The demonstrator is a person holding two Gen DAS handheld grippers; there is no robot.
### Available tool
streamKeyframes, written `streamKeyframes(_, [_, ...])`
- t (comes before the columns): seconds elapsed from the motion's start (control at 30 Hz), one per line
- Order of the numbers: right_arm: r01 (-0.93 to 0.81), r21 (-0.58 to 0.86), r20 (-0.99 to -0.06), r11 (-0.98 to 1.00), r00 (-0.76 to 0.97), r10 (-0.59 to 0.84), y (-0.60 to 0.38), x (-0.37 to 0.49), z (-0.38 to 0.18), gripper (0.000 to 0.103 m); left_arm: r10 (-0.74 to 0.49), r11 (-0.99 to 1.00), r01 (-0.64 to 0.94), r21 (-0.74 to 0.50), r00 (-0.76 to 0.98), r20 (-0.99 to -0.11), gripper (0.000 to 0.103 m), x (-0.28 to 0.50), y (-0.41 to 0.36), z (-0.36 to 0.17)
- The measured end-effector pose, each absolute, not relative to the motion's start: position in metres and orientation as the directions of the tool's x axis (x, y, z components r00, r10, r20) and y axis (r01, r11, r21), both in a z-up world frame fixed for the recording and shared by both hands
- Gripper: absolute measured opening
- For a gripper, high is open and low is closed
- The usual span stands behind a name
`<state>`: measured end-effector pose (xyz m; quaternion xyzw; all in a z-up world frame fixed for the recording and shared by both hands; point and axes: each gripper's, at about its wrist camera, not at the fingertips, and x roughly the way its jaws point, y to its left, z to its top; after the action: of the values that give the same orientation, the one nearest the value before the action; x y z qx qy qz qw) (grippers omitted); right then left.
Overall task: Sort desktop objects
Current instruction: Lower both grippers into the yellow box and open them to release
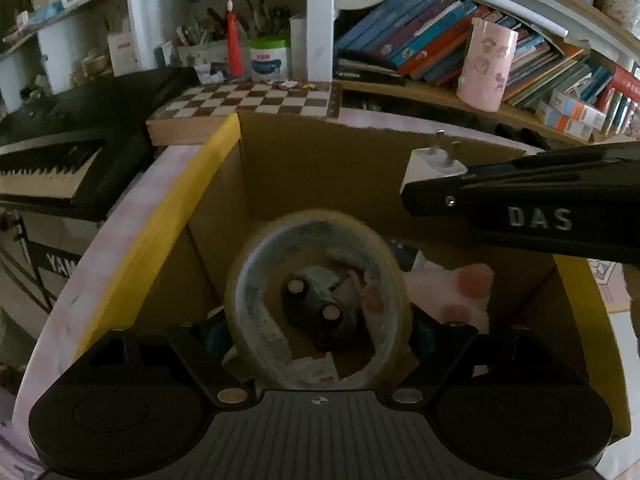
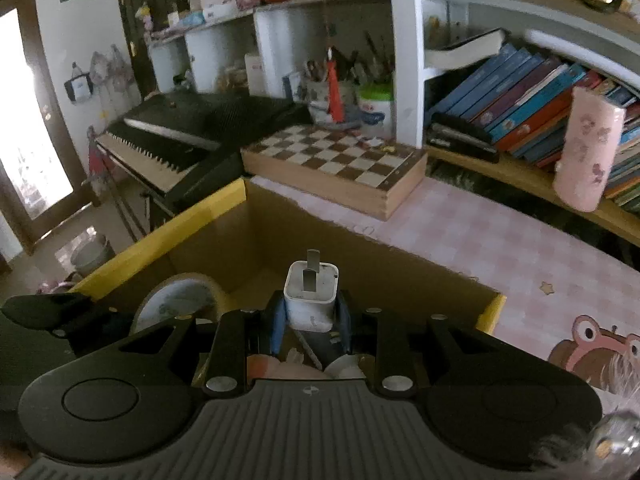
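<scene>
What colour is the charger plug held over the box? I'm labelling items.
White, with grey metal prongs; the charger plug shows best in the right wrist view.

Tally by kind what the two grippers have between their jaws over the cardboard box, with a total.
Tape roll: 1, between the left gripper's jaws
White plug adapter: 1, clamped in the right gripper
Total: 2

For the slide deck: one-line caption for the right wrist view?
Right gripper holds a white plug adapter over the cardboard box, tape roll alongside.
</scene>
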<state>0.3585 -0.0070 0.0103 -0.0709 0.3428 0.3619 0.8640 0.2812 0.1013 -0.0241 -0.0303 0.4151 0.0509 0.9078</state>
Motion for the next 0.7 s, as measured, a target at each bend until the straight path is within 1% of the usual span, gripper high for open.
streamKeyframes(0.1, [-0.686,0.124,-0.673,0.717,0.472,0.569,-0.001,0.364,0.004,0.024,0.084,0.992,-0.123,0.002,0.67,-0.738,0.092,0.275,0.101,-0.02])
streamKeyframes(0.23, [-0.698,0.123,-0.706,0.705,0.438,0.556,0.007,0.37,-0.003,0.024,0.094,0.993,-0.117,0.012,0.724,-0.684,0.093,0.262,0.099,-0.005])
streamKeyframes(0.43, [-0.718,0.121,-0.726,0.685,0.407,0.555,0.013,0.371,-0.005,0.025,0.113,0.993,-0.113,0.04,0.783,-0.612,0.094,0.243,0.092,0.01])
streamKeyframes(0.57, [-0.726,0.117,-0.723,0.677,0.405,0.56,0.013,0.37,-0.004,0.025,0.113,0.992,-0.12,0.027,0.794,-0.597,0.094,0.238,0.093,0.013])
streamKeyframes(0.63, [-0.728,0.108,-0.71,0.677,0.42,0.565,0.012,0.367,-0.001,0.03,0.113,0.992,-0.128,0.017,0.795,-0.596,0.094,0.235,0.094,0.013])
streamKeyframes(0.7, [-0.723,0.105,-0.697,0.682,0.436,0.569,0.01,0.364,0.003,0.031,0.11,0.991,-0.131,0.007,0.8,-0.59,0.094,0.231,0.096,0.014])
